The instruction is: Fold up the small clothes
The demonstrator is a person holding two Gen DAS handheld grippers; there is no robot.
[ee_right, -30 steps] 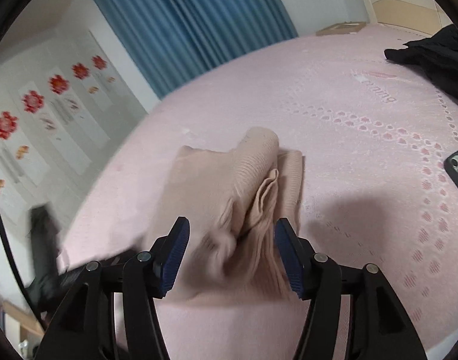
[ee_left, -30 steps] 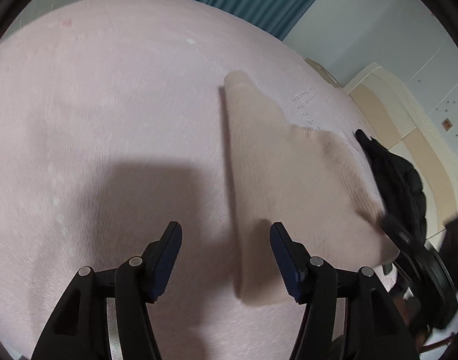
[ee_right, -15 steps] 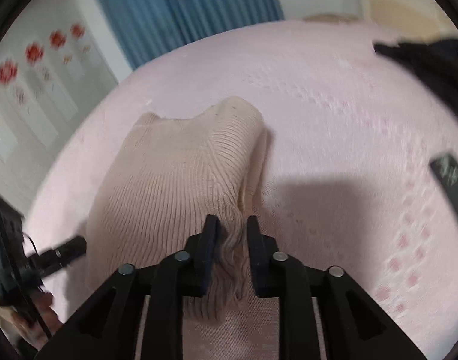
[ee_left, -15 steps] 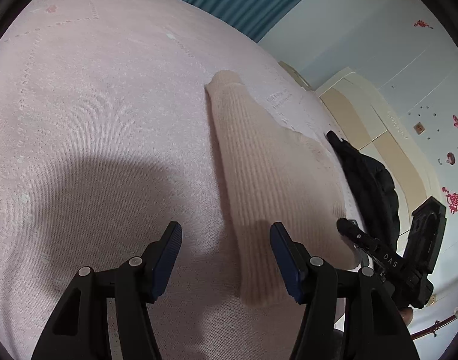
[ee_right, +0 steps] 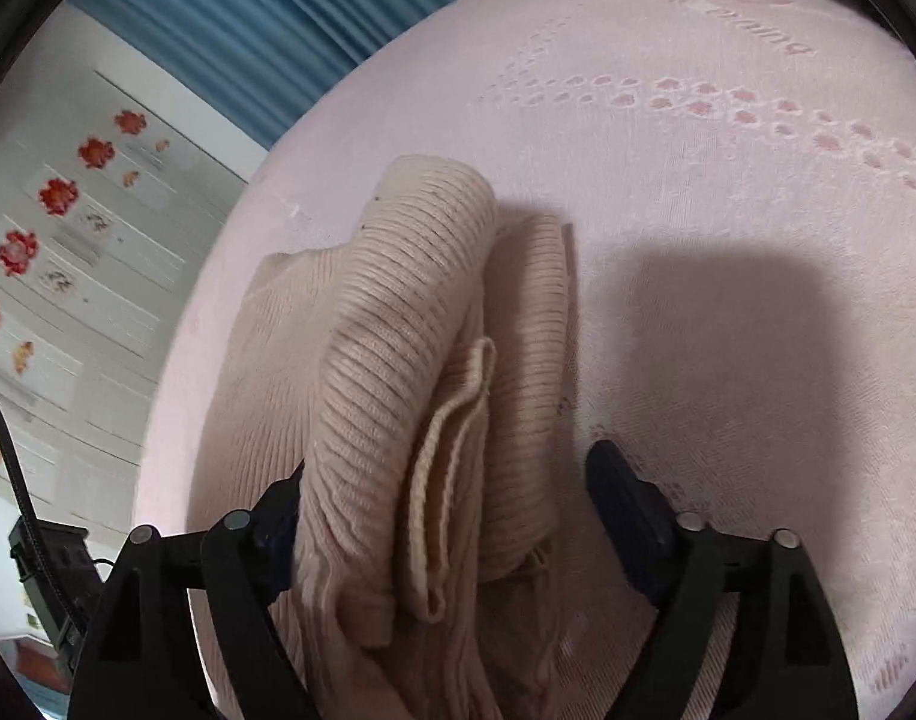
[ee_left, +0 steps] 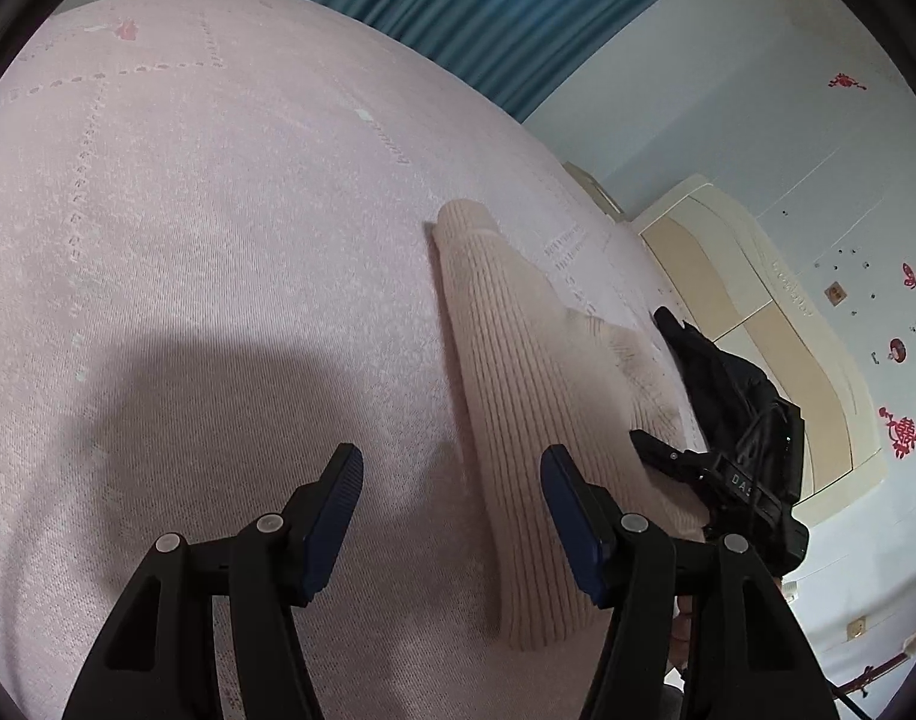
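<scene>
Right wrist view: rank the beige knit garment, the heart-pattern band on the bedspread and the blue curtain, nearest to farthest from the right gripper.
1. Beige knit garment, between the right gripper's fingers.
2. Heart-pattern band, upper right on the bedspread.
3. Blue curtain, beyond the bed, upper left.

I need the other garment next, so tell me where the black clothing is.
The black clothing lies on the pink bed cover at the right of the left wrist view, just beyond the beige knit sweater, toward the cream headboard.

Right gripper (ee_right: 446, 498) just opened wide; left gripper (ee_left: 452, 504) agape.
</scene>
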